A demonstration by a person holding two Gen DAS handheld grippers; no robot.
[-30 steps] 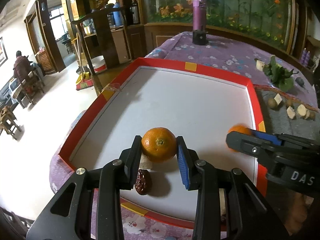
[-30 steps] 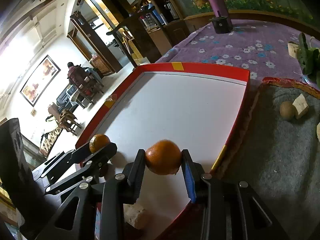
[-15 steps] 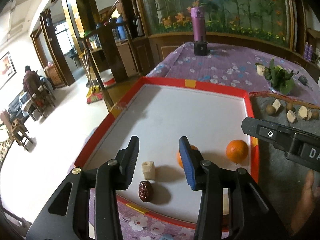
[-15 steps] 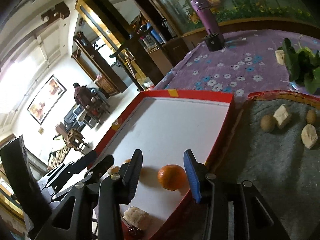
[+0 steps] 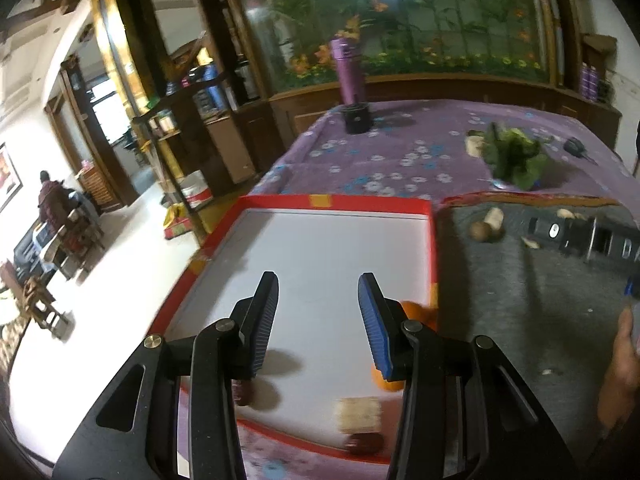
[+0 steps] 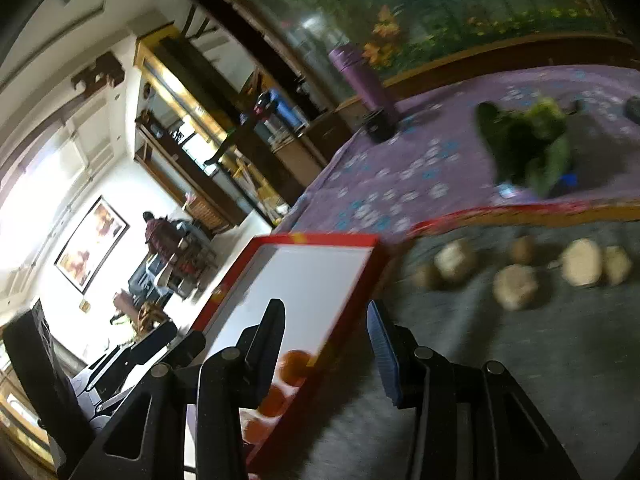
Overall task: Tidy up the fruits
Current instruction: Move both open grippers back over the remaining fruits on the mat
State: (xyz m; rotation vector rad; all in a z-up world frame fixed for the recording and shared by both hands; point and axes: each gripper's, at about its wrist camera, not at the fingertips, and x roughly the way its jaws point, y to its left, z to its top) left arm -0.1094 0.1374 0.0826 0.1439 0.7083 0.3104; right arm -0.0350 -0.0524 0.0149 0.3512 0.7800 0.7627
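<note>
1. Two oranges [image 5: 418, 312] lie in a shallow tray [image 5: 433, 248] with a red rim and white floor, at its near right corner; both are round and bright orange, and in the left wrist view each is half hidden behind the right finger of the left tongs [image 5: 318, 320].
2. Left tongs hang above the tray with jaws apart and nothing between them; the jaws have just been opening.
3. Right tongs [image 6: 326, 346] hang over the tray's right rim and the grey mat [image 6: 500, 360] beside it, jaws apart and empty; these jaws too have just been opening.
4. From the right wrist view the oranges [image 6: 294, 362] show low by the rim, blurred, one nearer than the other.
5. A pale cube [image 5: 357, 414] rests on the tray floor near the front rim, and two dark red dates [image 5: 244, 392] lie at that rim, one to the left and one just in front of the cube.
6. On the grey mat, well apart from the tray, sit pale chunks [image 6: 516, 286] and small brown round fruits [image 5: 480, 231].
7. Tray and mat rest on a tabletop with a purple flowered cloth [image 5: 400, 152]; leafy greens [image 5: 516, 158] and a purple bottle [image 5: 350, 70] stand farther back.
8. A hand [image 5: 622, 364] shows at the right edge of the left wrist view.
</note>
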